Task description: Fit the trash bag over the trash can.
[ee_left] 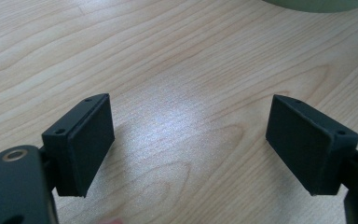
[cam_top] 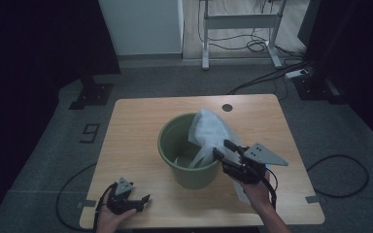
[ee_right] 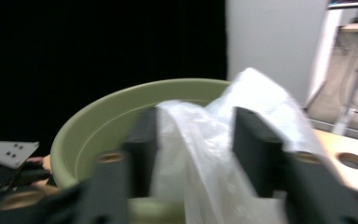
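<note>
Plastic bag (ee_right: 200,140) sits between the right gripper (ee_right: 193,154) jaws (bucket (ee_right: 102,116) behind).

We see the high view as dim, its left and right edges falling into near black, while the wooden table (cam_top: 141,141) and the pale floor at the top catch what light there is. In the left gripper view the light is bright and even, with a soft white glare patch on the wood between sharp, crisp jaws. The right gripper view is motion-blurred: jaws, green bucket (ee_right: 102,116) and plastic bag (ee_right: 214,140) smear, and its left half is black
</note>
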`<state>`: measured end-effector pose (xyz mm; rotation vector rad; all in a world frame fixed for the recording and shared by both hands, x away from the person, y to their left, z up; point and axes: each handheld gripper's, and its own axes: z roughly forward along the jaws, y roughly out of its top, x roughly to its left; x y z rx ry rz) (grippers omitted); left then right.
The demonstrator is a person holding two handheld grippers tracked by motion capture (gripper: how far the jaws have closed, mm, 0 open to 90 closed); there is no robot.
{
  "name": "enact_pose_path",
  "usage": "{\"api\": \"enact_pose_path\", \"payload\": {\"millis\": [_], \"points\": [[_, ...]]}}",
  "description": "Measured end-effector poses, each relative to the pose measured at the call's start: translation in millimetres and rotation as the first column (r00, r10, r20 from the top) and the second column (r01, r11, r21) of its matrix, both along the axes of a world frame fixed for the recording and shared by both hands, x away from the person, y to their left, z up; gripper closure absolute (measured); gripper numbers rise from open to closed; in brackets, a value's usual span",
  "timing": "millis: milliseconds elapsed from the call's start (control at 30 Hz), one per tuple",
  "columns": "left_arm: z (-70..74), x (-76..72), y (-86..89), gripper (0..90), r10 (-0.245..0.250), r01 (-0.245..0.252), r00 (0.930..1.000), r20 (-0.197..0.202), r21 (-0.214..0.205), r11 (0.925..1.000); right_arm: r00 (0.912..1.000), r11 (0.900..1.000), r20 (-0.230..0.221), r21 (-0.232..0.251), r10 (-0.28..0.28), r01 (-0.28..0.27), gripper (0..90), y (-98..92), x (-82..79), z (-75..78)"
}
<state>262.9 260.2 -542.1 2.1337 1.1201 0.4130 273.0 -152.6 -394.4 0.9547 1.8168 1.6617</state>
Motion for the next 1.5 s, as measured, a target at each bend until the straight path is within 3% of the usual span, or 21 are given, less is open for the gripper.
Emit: {"api": "enact_pose_path", "payload": {"millis": [100,133,233,267,300,333,367,433,567,667,700,733,833,1000,1133,1167,1233,1267,1300,1333,1500], "points": [[0.1,0.3,-0.2,15.1,0.006,-0.006,1.0,0.007,0.002,1.0,0.9983,0.9985,0.02,-0.001,-0.055,0.055,27.7,-12.0,-25.5,-4.1],[0.4,0.3,-0.2,15.1,0.005,-0.005,0.9999,0.009,0.003,1.0,0.9983,0.9985,0.02,-0.001,-0.055,0.055,27.7,-12.0,-25.5,-4.1],[1.5,-0.2,-0.5,15.1,0.006,-0.006,0.9999,0.014,-0.001,1.0,0.9972,0.9971,0.013,-0.022,-0.073,0.073,25.4,-19.3,-39.4,-17.0],[1.7,-0.3,-0.7,15.1,0.007,-0.007,0.9999,0.015,-0.004,1.0,0.9959,0.9949,-0.009,-0.048,-0.09,0.089,24.0,-22.7,-44.8,-31.6],[2.0,-0.2,-0.5,15.1,0.006,-0.006,0.9998,0.017,-0.002,1.0,0.9959,0.9949,-0.009,-0.048,-0.09,0.089,24.0,-22.7,-44.8,-31.6],[2.6,-0.4,-0.6,15.1,0.012,-0.012,0.9996,0.026,-0.006,0.9999,0.9928,0.9912,-0.037,-0.072,-0.114,0.111,23.3,-25.0,-46.0,-48.0],[2.6,-0.4,-0.6,15.1,0.012,-0.012,0.9996,0.026,-0.006,0.9999,0.9928,0.9912,-0.037,-0.072,-0.114,0.111,23.3,-25.0,-46.0,-48.0],[3.7,-0.4,-0.1,15.1,0.018,-0.017,0.9993,0.033,-0.011,0.9998,0.9882,0.987,-0.07,-0.096,-0.136,0.129,22.9,-25.2,-45.1,-63.7],[5.1,-0.3,2.1,15.1,0.026,-0.026,0.9988,0.041,-0.013,0.9996,0.9736,0.964,-0.087,-0.183,-0.211,0.192,23.3,-22.4,-39.6,-88.3],[4.5,0.0,3.3,15.1,0.029,-0.029,0.9988,0.04,-0.017,0.9994,0.9606,0.951,-0.112,-0.209,-0.254,0.228,34.5,-23.4,-32.5,-100.9],[4.0,0.0,3.3,15.1,0.028,-0.027,0.9989,0.038,-0.014,0.9995,0.9538,0.9427,-0.114,-0.223,-0.278,0.248,51.7,-25.9,-28.4,-105.2],[4.0,0.0,3.3,15.1,0.028,-0.027,0.9989,0.038,-0.014,0.9995,0.9538,0.9427,-0.114,-0.223,-0.278,0.248,51.7,-25.9,-28.4,-105.2],[4.3,-0.3,3.3,15.1,0.026,-0.026,0.9989,0.038,-0.016,0.9995,0.9433,0.9287,-0.097,-0.233,-0.317,0.289,73.1,-32.6,-23.3,-106.5],[4.3,0.0,3.3,15.2,0.027,-0.026,0.9989,0.038,-0.017,0.9995,0.9283,0.9172,-0.044,-0.178,-0.369,0.356,85.8,-50.8,-17.8,-89.2],[4.2,0.3,2.5,15.3,0.025,-0.024,0.999,0.037,-0.014,0.9996,0.9179,0.9127,0.024,-0.099,-0.396,0.396,87.4,-65.4,-12.9,-56.2],[4.9,0.0,2.4,15.3,0.024,-0.024,0.9989,0.04,-0.014,0.9996,0.9168,0.9156,0.063,-0.058,-0.394,0.398,87.5,-69.0,-11.8,-41.7],[5.5,-0.2,2.5,15.3,0.026,-0.026,0.9988,0.042,-0.017,0.9995,0.9148,0.9161,0.085,-0.04,-0.395,0.399,87.6,-70.0,-11.3,-33.6],[6.5,-0.5,2.8,15.3,0.03,-0.029,0.9986,0.044,-0.021,0.9994,0.9144,0.9205,0.121,-0.013,-0.386,0.39,87.6,-70.3,-10.3,-18.1],[7.9,-0.9,2.9,15.3,0.035,-0.034,0.9983,0.046,-0.031,0.999,0.9144,0.9205,0.121,-0.013,-0.386,0.39,87.6,-70.3,-10.3,-18.1],[9.4,-1.3,3.1,15.3,0.041,-0.039,0.9978,0.052,-0.043,0.9983,0.9166,0.9282,0.155,0.008,-0.369,0.372,87.6,-68.2,-9.0,-3.9],[19.7,-3.5,4.0,16.0,0.068,-0.06,0.9947,0.077,-0.101,0.9931,0.924,0.9447,0.201,0.027,-0.325,0.327,87.6,-57.2,-6.0,22.1]]}}
